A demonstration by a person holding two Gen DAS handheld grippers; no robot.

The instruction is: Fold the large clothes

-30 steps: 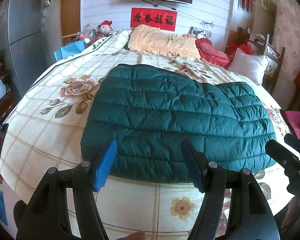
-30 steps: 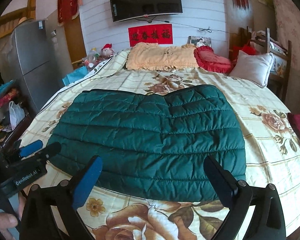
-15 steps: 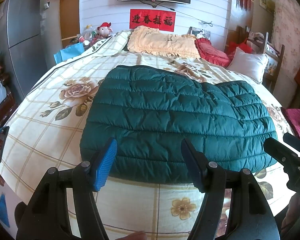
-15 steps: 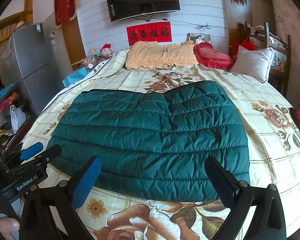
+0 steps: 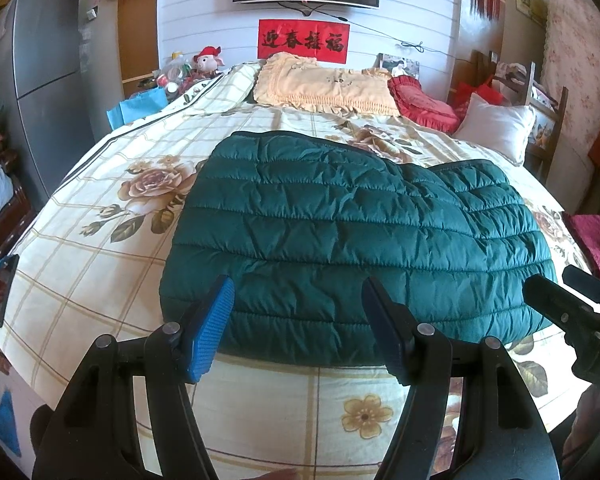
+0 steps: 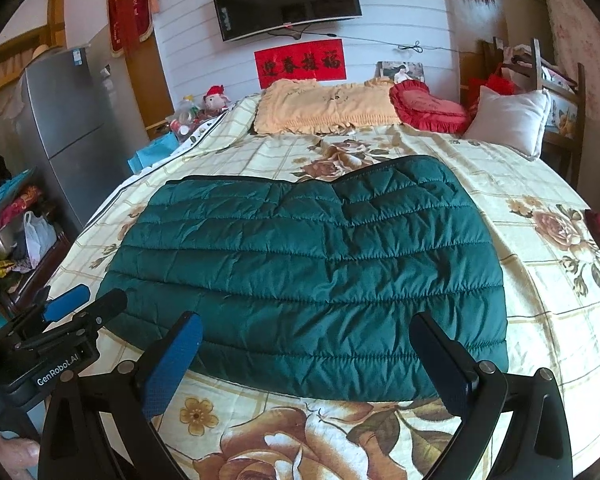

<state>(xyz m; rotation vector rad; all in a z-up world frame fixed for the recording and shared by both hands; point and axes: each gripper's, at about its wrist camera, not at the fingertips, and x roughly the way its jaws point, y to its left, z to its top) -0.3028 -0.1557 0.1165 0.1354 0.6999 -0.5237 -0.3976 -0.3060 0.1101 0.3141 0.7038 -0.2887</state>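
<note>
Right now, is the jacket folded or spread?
Folded: the jacket lies as a flat sleeveless rectangle on the bed, two layers meeting along its far edge.

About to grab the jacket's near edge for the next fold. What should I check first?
1. Left gripper open, holding nothing: ok.
2. Right gripper open, holding nothing: ok.
3. Jacket flat on the bed: ok.
4. Near hem in front of both grippers, nothing on it: ok.
5. Sleeves tucked under: cannot tell.
6. Pillows apart from the jacket: ok.
</note>
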